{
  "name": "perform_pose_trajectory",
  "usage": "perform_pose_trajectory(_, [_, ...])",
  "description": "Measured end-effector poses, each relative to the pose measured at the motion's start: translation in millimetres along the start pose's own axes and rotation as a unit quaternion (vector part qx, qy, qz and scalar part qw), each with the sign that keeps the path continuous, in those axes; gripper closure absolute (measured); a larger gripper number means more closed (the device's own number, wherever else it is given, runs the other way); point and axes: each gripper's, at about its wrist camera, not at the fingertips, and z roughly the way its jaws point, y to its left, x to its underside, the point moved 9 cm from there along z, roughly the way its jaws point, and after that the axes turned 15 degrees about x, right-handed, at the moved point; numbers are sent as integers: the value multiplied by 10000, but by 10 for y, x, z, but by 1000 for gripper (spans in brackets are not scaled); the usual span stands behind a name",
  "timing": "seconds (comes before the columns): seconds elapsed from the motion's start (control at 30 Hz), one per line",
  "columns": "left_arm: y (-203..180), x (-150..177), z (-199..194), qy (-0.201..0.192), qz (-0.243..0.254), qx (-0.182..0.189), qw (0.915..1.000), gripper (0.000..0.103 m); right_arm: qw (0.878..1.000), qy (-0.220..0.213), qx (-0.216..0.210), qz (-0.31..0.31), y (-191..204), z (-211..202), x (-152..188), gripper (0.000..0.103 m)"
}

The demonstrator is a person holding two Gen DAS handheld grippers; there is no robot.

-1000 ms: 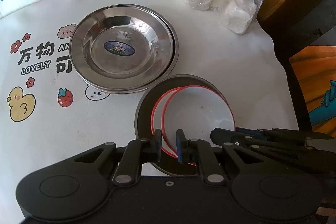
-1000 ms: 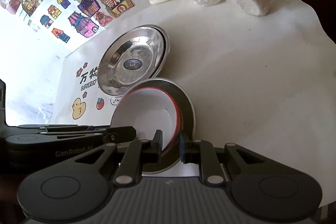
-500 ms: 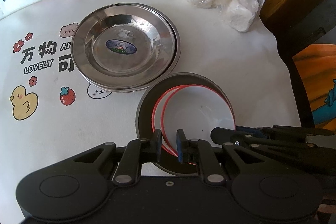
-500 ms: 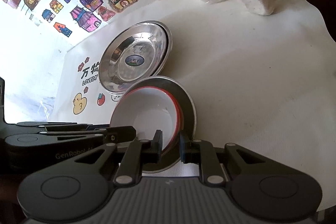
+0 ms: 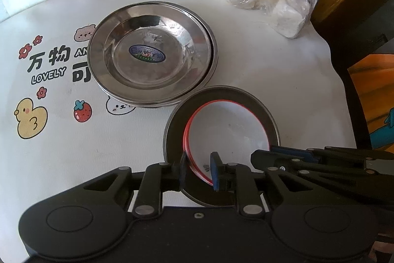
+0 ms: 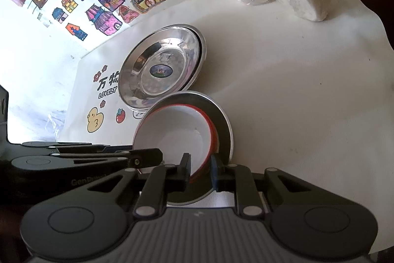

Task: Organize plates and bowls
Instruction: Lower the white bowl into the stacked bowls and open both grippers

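Two tools straddle the red-rimmed bowls' (image 5: 229, 130) rim: my left tool (image 5: 198, 170) is opening, pads clear; right tool (image 6: 200, 170) narrowly apart. Releasing; next, I withdraw.

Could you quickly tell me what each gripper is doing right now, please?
Left gripper: jaws opening, rim of the red-rimmed white bowls between them.
Right gripper: nearly closed around the same bowls' rim; firm grip cannot be told.
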Motion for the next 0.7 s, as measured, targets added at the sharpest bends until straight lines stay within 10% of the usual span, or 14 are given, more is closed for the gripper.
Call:
perform_pose_trajectory(0.43, [-68,-49,-227,-385,12,103,9992,61,9993,-342,121,-106,-101,-267,-75,64])
perform_pose_trajectory(0.7, [30,27,-381,-611,-208,72,9979,12,9985,-488,152,-220,-176,-470,-109,12])
